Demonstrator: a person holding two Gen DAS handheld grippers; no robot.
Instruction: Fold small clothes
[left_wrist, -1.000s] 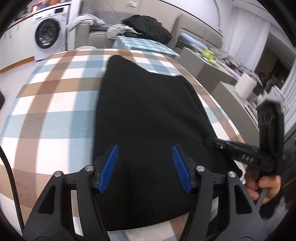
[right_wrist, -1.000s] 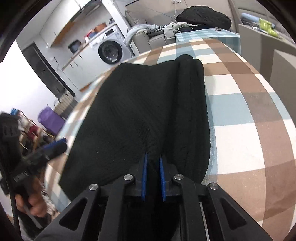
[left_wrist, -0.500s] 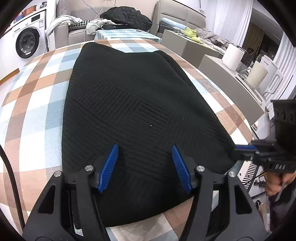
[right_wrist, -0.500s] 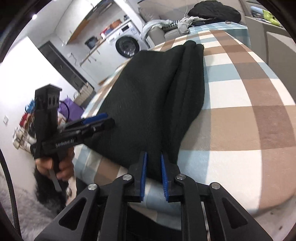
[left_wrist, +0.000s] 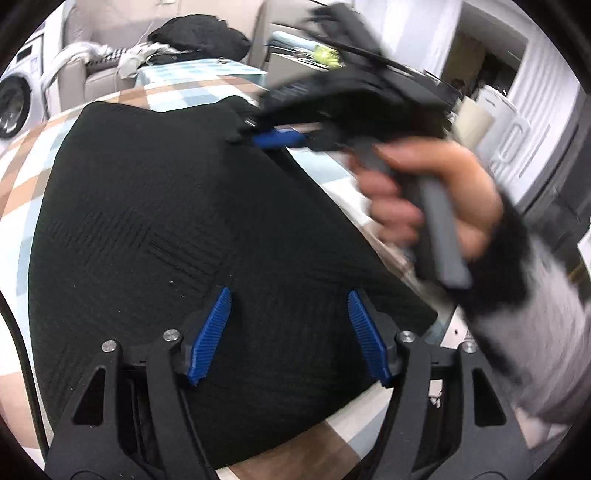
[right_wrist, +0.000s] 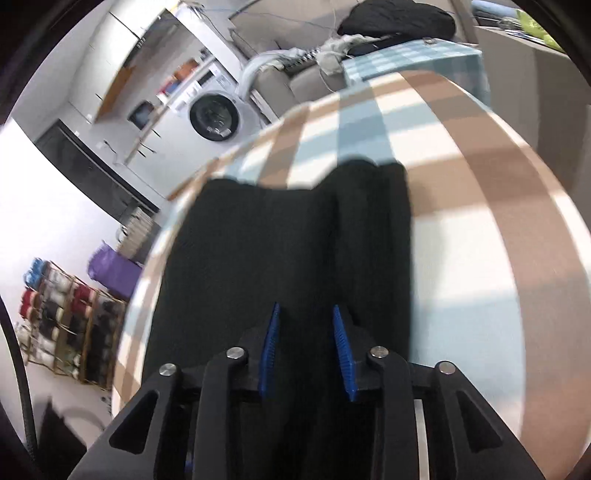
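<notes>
Black knitted garment (left_wrist: 177, 229) lies flat on the checked counter (left_wrist: 22, 177), its long axis running from the near edge toward the far end, where a folded ridge runs along its right side (right_wrist: 373, 236). No label or writing can be read on it.

In the left wrist view, the left tool (left_wrist: 288, 332) hangs over the near part of the cloth, pointing down and away. Its blue pads (left_wrist: 210, 332) are well apart and widening, with nothing pinched between them. Farther right, a hand (left_wrist: 432, 192) in a grey sleeve (left_wrist: 535, 332) grips the handle of the right tool (left_wrist: 277, 138), blurred, its tip at the garment's far right edge.

In the right wrist view, the right tool (right_wrist: 306, 347) points along the cloth's length. Its jaws are narrow and opening, pads clear of the fabric beneath. A washing machine (right_wrist: 214, 116) stands far left.
</notes>
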